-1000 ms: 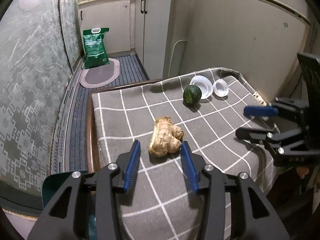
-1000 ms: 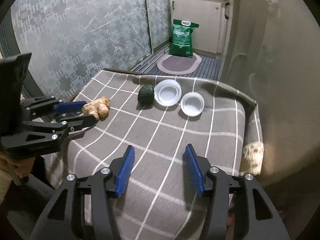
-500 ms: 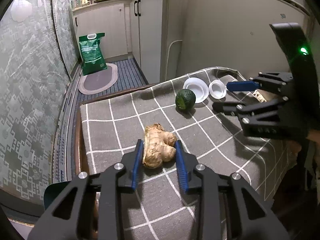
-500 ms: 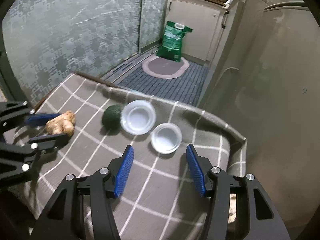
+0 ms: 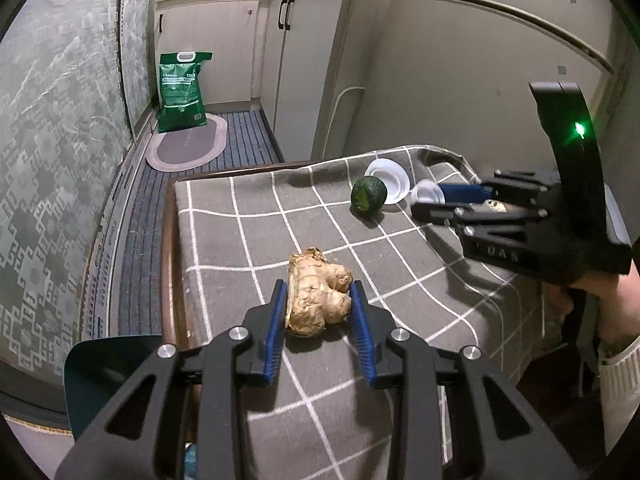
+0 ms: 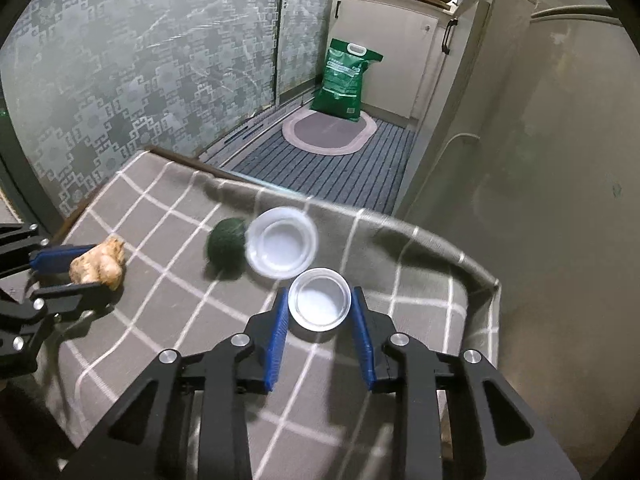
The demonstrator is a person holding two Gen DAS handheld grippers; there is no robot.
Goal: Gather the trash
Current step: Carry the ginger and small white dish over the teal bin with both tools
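Grey checked cloth [image 5: 248,236] covers the table, and near its left edge the left gripper [image 5: 319,312] has its blue pads pressed against both sides of the ginger root [image 5: 318,296]. Rightward lie a dark green fruit [image 6: 226,243] and a larger white lid [image 6: 282,242], touching. The right gripper [image 6: 319,320] is spread around the small white cup [image 6: 319,305], with slight gaps at either side.
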